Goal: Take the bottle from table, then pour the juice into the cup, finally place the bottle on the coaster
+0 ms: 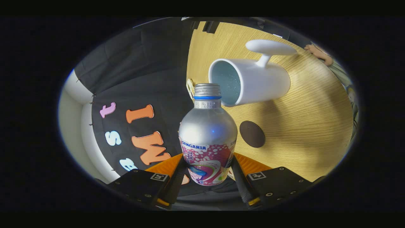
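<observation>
My gripper (207,172) is shut on a silver bottle (207,133) with a pink label, both fingers pressing on its lower body. The whole view is rolled sideways, so the bottle is tipped over. Its open, capless neck (207,91) with a blue ring reaches up to the rim of the white cup (253,80), just at the cup's mouth. The cup stands on the wooden table (310,120) and its inside looks pale blue. A white handle (269,49) sticks out from the cup's side. A dark brown round coaster (252,134) lies on the table beside the bottle, nearer to me than the cup.
The black booth cloth (142,72) hangs behind the table's edge. A person's hand (318,52) rests on the table beyond the cup. A small yellowish thing (190,87) sits at the table's edge by the bottle neck.
</observation>
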A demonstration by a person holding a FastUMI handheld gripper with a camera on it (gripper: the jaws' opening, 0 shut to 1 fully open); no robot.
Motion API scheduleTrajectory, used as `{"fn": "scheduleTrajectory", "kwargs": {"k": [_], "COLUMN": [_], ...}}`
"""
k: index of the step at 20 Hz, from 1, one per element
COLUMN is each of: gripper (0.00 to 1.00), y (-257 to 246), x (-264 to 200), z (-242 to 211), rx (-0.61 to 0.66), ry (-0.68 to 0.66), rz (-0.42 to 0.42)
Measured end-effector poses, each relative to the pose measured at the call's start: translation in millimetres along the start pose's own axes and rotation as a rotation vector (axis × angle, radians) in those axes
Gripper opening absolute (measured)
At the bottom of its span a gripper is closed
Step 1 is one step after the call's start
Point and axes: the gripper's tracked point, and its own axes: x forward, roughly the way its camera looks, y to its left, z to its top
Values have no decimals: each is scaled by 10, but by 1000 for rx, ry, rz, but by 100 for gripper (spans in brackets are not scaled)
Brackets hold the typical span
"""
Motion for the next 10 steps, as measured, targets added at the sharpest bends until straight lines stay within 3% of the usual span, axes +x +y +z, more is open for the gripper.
{"fn": "scheduleTrajectory", "kwargs": {"k": [10], "gripper": [76], "y": [104], "x": [22], "z": [-34], "rx": [82], "ry": [24], "rz": [6]}}
